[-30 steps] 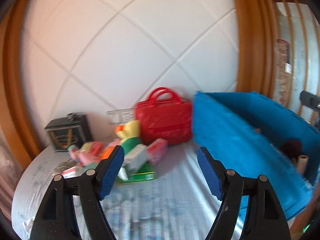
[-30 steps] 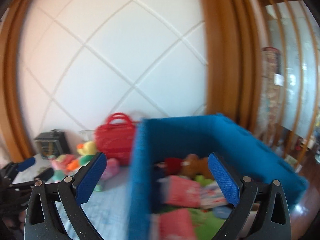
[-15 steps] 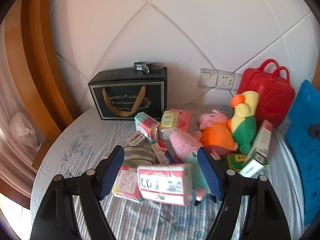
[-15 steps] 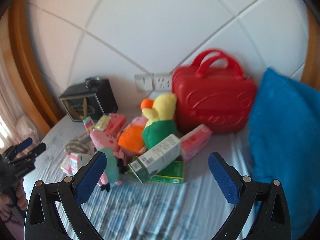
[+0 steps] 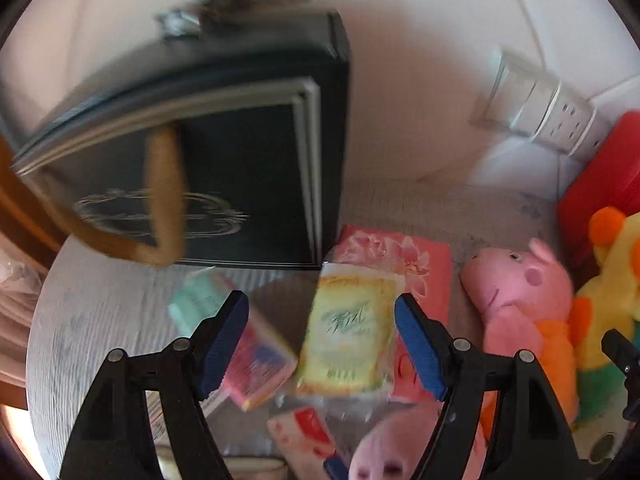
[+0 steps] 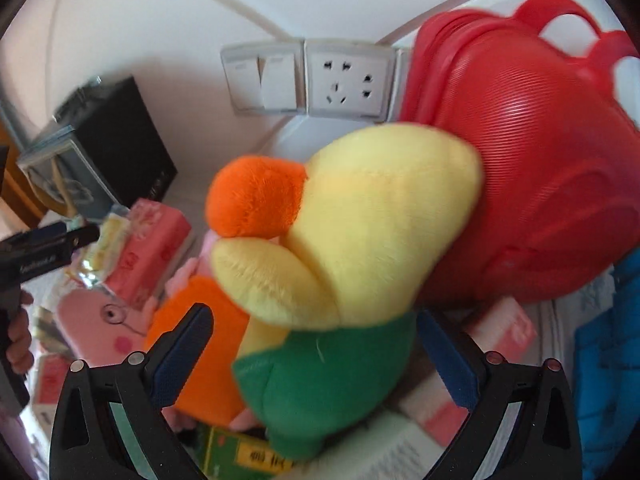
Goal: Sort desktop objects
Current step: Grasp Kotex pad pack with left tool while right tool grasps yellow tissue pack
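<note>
My left gripper (image 5: 322,344) is open, its jaws standing either side of a yellow-green wrapped packet (image 5: 349,340) that lies on a pink tissue pack (image 5: 404,264). A pink-and-teal small box (image 5: 244,360) lies by the left finger. My right gripper (image 6: 314,354) is open around the green body of a yellow plush duck (image 6: 360,240) with an orange beak; the pads stand apart from it. A pink pig plush (image 5: 520,300) in an orange dress lies between the two grippers, and also shows in the right wrist view (image 6: 100,320).
A black gift box (image 5: 200,152) stands at the back left against the wall. A red plastic handbag (image 6: 520,160) stands behind the duck. A blue bin (image 6: 608,380) is at the right. Wall sockets (image 6: 344,80) sit above the table. Small cartons (image 6: 440,400) lie under the duck.
Both grippers have moved forward and down into the pile. The left now straddles the yellow-green packet; the right now straddles the plush duck. Both stay open.
</note>
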`<state>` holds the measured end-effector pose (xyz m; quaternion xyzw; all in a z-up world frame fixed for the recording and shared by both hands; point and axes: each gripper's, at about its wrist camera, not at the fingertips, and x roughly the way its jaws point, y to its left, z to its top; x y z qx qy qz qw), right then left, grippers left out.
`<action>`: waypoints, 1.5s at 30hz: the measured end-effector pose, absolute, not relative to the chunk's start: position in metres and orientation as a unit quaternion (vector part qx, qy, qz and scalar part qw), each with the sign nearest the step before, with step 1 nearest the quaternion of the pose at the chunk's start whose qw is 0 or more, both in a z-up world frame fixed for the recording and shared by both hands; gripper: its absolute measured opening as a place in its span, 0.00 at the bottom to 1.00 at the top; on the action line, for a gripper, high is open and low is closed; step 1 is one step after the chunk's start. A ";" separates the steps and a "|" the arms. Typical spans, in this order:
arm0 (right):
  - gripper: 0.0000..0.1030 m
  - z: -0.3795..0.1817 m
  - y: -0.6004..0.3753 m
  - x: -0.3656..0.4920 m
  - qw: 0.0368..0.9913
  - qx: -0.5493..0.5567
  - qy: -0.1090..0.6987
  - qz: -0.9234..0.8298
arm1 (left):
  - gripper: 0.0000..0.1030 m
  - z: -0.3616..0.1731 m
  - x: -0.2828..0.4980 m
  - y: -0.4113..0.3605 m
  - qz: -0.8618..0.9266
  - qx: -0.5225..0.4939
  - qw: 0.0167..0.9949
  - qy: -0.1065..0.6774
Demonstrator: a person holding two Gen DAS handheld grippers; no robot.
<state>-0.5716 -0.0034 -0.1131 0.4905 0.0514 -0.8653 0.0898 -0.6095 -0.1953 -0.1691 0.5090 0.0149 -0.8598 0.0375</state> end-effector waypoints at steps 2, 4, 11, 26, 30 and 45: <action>1.00 -0.113 -0.005 -0.582 0.093 0.490 0.042 -0.866 | 0.75 -0.190 -0.619 -0.189 -0.847 0.530 0.035 0.012; 1.00 -0.121 -0.010 -0.592 0.078 0.512 0.061 -0.853 | 0.79 -0.193 -0.616 -0.191 -0.849 0.526 0.037 0.029; 0.93 -0.152 -0.027 -0.570 0.081 0.595 0.175 -0.780 | 0.79 -0.195 -0.562 -0.175 -0.820 0.570 0.001 0.038; 0.90 -0.089 0.022 -0.419 0.158 0.585 0.121 -0.786 | 0.78 -0.136 -0.432 -0.213 -0.853 0.521 0.014 0.033; 1.00 -0.041 -0.015 -0.468 0.162 0.516 0.142 -0.829 | 0.78 -0.136 -0.479 -0.254 -0.850 0.516 0.082 0.064; 0.99 -0.191 -0.118 -0.692 0.183 0.591 0.025 -0.785 | 0.78 -0.220 -0.548 -0.329 -0.782 0.583 0.179 0.131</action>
